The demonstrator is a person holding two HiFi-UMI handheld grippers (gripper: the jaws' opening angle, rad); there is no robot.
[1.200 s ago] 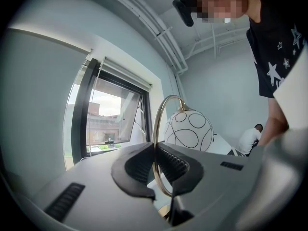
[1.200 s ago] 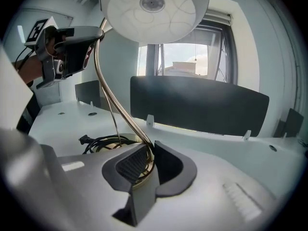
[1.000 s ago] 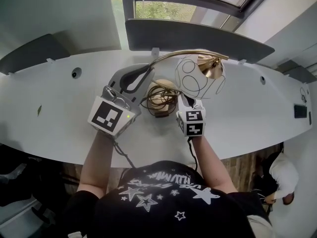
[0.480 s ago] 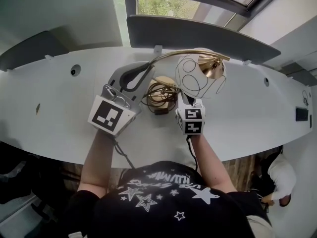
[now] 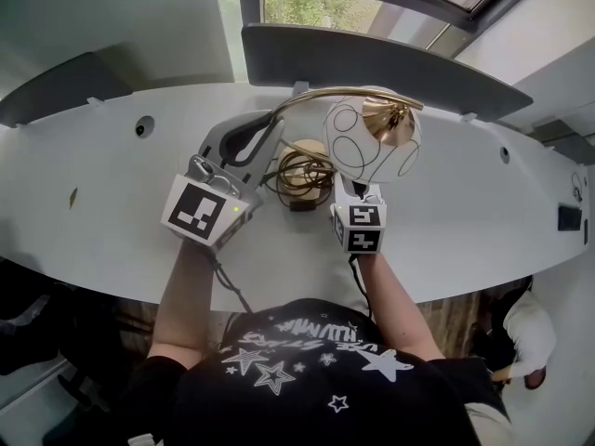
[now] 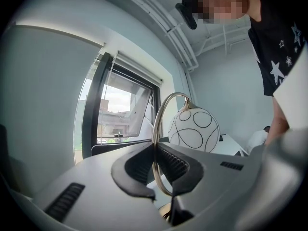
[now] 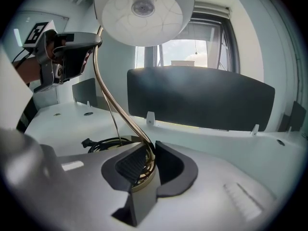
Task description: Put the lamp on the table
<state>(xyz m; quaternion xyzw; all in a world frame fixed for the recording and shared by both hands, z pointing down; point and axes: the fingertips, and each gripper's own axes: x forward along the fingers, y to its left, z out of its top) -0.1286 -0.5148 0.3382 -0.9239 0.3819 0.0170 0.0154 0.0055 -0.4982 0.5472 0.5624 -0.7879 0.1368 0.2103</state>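
Clamping lamp [image 5: 372,142]: left claw [image 6: 161,173], right claw [image 7: 148,157]

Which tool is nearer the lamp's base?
Right. The right tool clamps the stem just above the base; the left tool grips the curved stem higher up.

Bright window daylight, fisheye edges

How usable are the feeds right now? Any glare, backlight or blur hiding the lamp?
Left gripper view: the window backlights it, yet the lamp reads sharp; near foreground soft, corners vignetted. Right gripper view: window blown out white, the shade bright overhead, brass arm clear. Head view: even light, fisheye bows the table.
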